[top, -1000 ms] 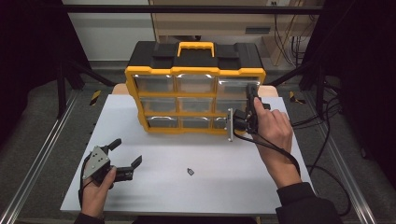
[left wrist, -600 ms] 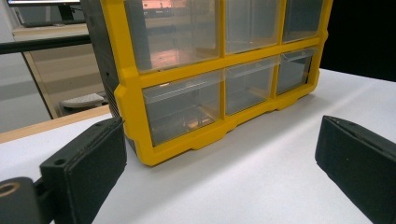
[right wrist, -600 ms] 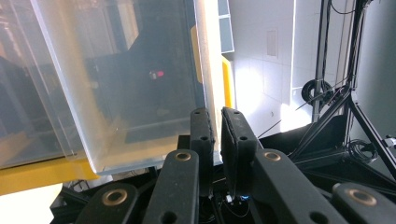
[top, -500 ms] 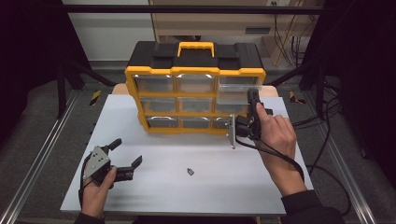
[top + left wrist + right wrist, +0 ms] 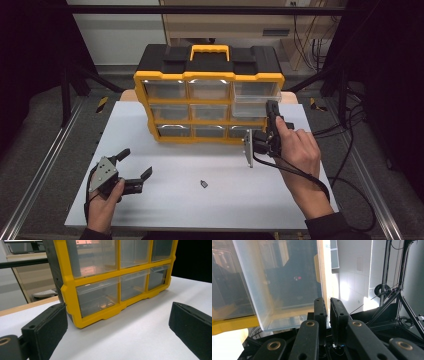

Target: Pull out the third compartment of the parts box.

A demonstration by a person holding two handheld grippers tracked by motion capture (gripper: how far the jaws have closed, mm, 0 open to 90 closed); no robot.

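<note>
Yellow-and-black organiser (image 5: 209,80) with clear drawers (image 5: 255,100) on a white table (image 5: 200,210).

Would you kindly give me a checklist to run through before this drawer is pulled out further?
1. Right tongs clamped on the clear drawer front: ok.
2. Drawer partly out of the yellow organizer: ok.
3. Left tongs open, apart from the organizer: ok.
4. Small dark part on the table lies away from the drawer: ok.
5. Drawer's contents secure: cannot tell.
</note>
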